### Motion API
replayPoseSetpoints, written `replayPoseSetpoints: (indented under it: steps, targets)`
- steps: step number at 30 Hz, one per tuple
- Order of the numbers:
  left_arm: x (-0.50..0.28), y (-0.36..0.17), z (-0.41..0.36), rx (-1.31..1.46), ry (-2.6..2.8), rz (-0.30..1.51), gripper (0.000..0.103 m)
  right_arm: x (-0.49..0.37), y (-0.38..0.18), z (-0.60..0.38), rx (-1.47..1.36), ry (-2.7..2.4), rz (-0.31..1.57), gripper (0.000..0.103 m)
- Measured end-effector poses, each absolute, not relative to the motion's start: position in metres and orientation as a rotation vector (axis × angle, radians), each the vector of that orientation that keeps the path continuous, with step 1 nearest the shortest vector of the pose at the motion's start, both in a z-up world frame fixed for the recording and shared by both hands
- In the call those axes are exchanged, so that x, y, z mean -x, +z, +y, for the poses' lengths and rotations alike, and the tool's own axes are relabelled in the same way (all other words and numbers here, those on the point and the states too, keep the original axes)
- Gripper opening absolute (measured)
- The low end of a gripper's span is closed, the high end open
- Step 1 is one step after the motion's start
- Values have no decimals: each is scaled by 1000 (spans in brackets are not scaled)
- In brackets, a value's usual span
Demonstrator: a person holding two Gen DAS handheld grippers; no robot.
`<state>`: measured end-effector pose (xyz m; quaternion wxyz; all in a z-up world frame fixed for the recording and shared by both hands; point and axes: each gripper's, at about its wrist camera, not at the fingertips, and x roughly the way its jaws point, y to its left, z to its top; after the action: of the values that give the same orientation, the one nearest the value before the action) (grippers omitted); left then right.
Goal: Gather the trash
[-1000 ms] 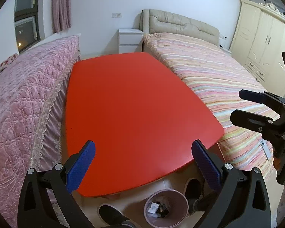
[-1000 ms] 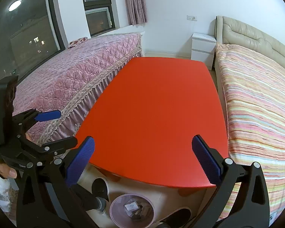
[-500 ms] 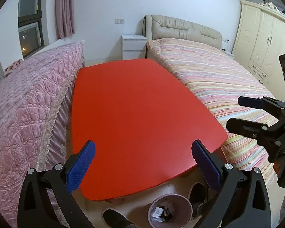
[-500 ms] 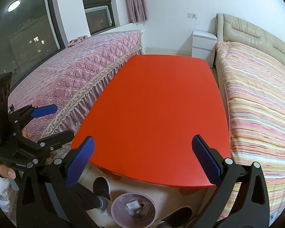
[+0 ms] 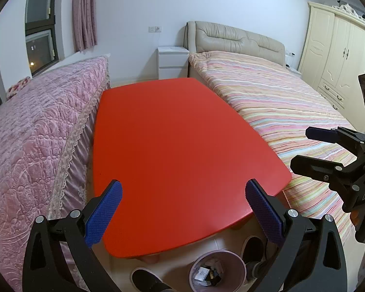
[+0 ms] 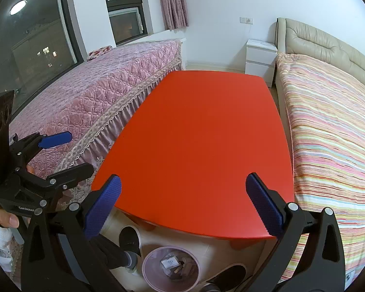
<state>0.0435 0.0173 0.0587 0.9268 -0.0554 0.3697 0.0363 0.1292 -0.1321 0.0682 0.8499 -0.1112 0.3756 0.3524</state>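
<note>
A red table [image 5: 180, 150] fills the middle of both views, also in the right wrist view [image 6: 202, 146]; its top is bare. A pink trash bin [image 5: 216, 271] with several scraps inside stands on the floor below the table's near edge, also in the right wrist view [image 6: 171, 267]. My left gripper [image 5: 182, 209] is open and empty, above the table's near edge. My right gripper [image 6: 183, 204] is open and empty, beside it to the right. Each gripper shows in the other's view: the right one [image 5: 314, 148], the left one [image 6: 60, 153].
A pink quilted bed [image 5: 36, 141] runs along the table's left side. A striped bed [image 5: 279, 102] lies on the right. A white nightstand [image 5: 172, 62] stands at the far wall, a cream wardrobe [image 5: 340, 48] at the far right. The person's slippered feet [image 6: 130, 238] flank the bin.
Both grippers have risen and pulled back; the table looks smaller and the bin sits lower in view. Both jaws stay open and empty.
</note>
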Motion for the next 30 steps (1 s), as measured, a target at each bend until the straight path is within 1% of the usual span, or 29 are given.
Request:
replayPoseSetpoints:
  steps: [30]
  targets:
    - [-46, 56, 20, 118, 89, 761, 97, -132, 72, -140, 231, 735, 790, 100]
